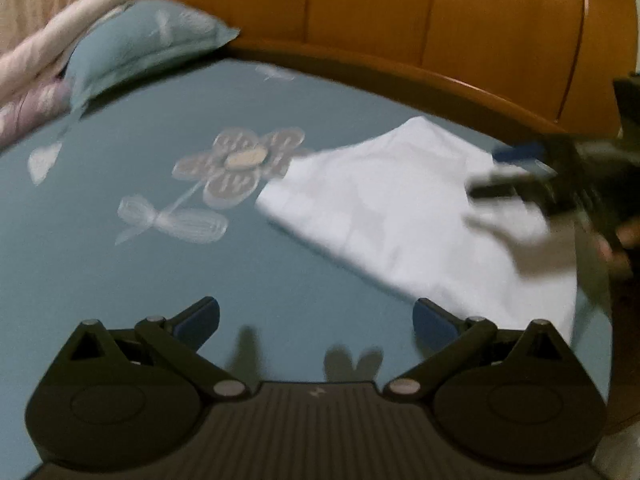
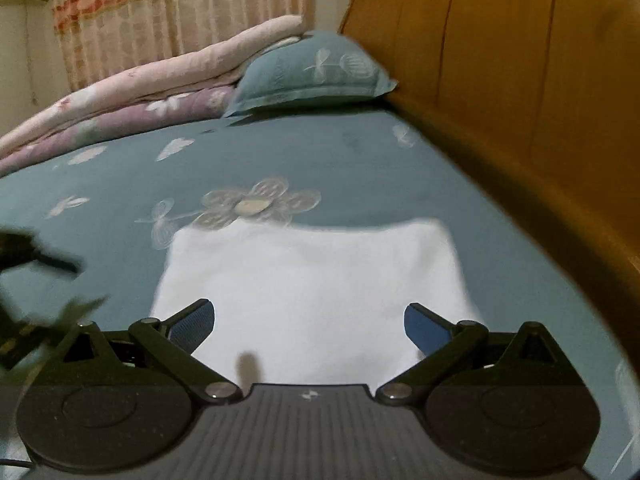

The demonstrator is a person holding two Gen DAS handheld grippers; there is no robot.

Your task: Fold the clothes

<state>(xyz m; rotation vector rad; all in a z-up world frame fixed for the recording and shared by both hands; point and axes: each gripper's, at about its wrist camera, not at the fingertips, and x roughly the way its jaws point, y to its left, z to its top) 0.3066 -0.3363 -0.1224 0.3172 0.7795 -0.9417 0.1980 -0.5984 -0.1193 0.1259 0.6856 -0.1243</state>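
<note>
A white garment [image 2: 312, 280] lies flat in a folded rectangle on the teal bed sheet [image 2: 120, 176]; in the left wrist view the garment [image 1: 400, 208] sits to the right. My right gripper [image 2: 309, 322] hovers over the garment's near edge, open, with nothing between its blue-padded fingers. My left gripper [image 1: 316, 320] is open above bare sheet [image 1: 100, 260], left of the garment. In the left wrist view the right gripper [image 1: 516, 172] shows blurred at the far right, above the cloth. A dark blurred part of the left gripper [image 2: 28, 248] shows at the left edge of the right wrist view.
A wooden headboard [image 2: 520, 60] borders the bed on the right. A teal pillow [image 2: 316, 72] and a rolled pink and lilac quilt [image 2: 132, 96] lie at the far end. A patterned curtain [image 2: 160, 12] hangs behind. A large flower print [image 2: 256, 204] marks the sheet beyond the garment.
</note>
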